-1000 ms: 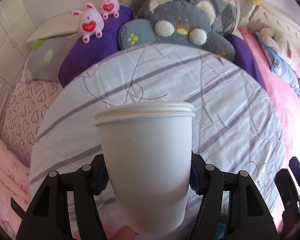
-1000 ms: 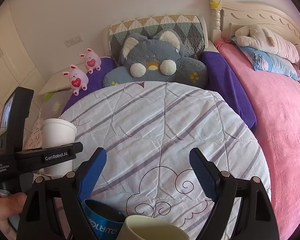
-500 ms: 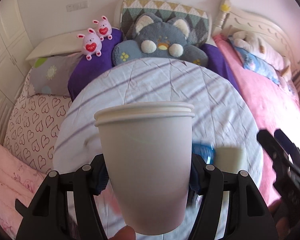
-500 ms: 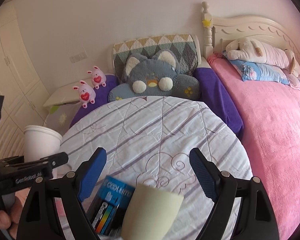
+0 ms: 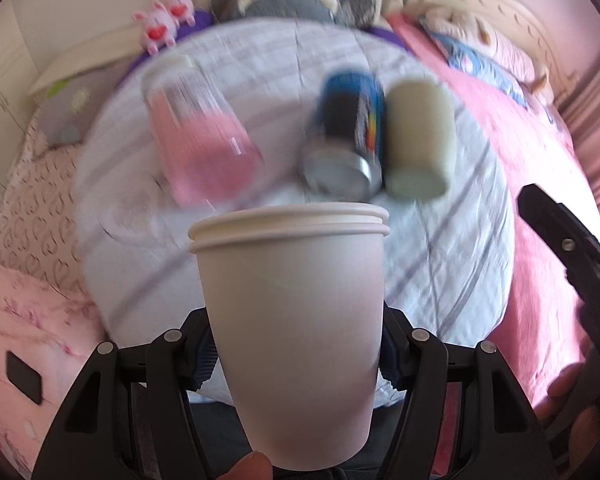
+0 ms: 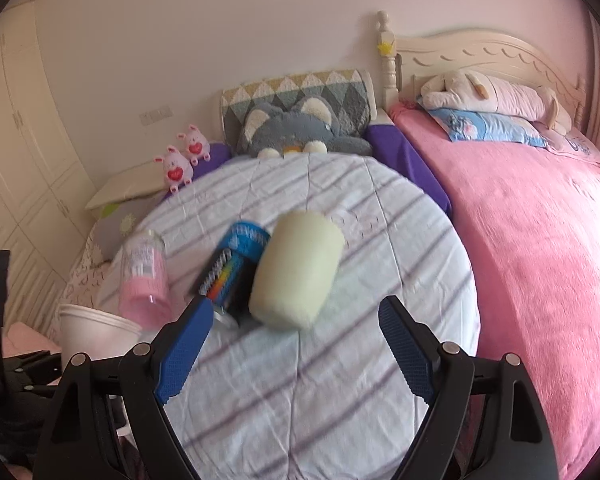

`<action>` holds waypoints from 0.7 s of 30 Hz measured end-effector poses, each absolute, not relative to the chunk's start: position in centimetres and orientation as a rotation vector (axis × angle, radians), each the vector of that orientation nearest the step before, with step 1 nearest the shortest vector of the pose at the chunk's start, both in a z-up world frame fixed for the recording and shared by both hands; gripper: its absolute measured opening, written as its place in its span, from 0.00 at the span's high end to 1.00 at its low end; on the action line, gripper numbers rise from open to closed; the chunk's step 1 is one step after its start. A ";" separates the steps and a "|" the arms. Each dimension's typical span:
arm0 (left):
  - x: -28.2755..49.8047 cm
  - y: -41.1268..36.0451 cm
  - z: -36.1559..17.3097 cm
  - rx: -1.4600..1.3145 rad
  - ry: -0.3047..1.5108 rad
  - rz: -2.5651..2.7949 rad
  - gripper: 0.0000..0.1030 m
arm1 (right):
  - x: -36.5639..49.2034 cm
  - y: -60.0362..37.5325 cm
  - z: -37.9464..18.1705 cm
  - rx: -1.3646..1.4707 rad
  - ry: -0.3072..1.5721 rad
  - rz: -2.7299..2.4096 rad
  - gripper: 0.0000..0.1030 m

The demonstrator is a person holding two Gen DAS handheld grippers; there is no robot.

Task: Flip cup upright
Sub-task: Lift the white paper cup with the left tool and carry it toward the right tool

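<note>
White cup [image 5: 292, 320] (base cut off), gripper-pinched

A home bedroom. A bed with a carved cream headboard [image 6: 480, 52] and pink blanket [image 6: 540, 240] stands against a plain wall. Beside it lie a striped quilt [image 6: 320, 360], a grey animal-shaped cushion [image 6: 296, 128], two pink plush rabbits [image 6: 184, 158] and a long plush toy [image 6: 496, 94]. Panelled cream doors [image 6: 24, 152] at left are probably a wardrobe.
</note>
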State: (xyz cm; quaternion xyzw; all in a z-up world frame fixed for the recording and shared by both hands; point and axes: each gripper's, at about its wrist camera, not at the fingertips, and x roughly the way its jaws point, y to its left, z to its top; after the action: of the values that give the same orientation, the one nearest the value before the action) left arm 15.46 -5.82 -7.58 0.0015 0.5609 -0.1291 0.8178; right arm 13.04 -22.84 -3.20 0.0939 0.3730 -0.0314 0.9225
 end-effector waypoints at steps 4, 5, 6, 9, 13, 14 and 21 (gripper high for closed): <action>15.4 -6.9 -10.5 -0.004 1.221 -0.258 0.37 | 12.0 -23.4 -5.0 0.190 0.804 -0.084 0.17; 15.4 -7.1 -10.8 0.006 1.215 -0.251 0.37 | 11.7 -23.5 -5.3 0.188 0.809 -0.088 0.17; 15.5 -7.3 -10.9 0.021 1.204 -0.246 0.37 | 11.4 -23.8 -5.6 0.191 0.813 -0.090 0.17; 15.8 -7.7 -10.8 0.047 1.181 -0.232 0.34 | 11.1 -24.1 -5.9 0.198 0.819 -0.103 0.17; 16.8 -8.0 -10.5 0.090 1.157 -0.199 0.15 | 11.2 -24.2 -5.6 0.207 0.809 -0.102 0.17; 17.0 -7.9 -10.4 0.096 1.162 -0.196 0.12 | 11.1 -24.1 -5.6 0.206 0.809 -0.100 0.17; 15.6 -5.8 -9.0 0.085 1.101 -0.204 0.03 | 10.9 -23.4 -5.1 0.213 0.803 -0.088 0.17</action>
State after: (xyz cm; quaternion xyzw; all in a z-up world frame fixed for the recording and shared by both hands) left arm 15.57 -5.83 -9.04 0.0404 0.5218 -0.0966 0.8466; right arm 10.86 -23.40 -5.13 0.1036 0.3897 -0.0425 0.9141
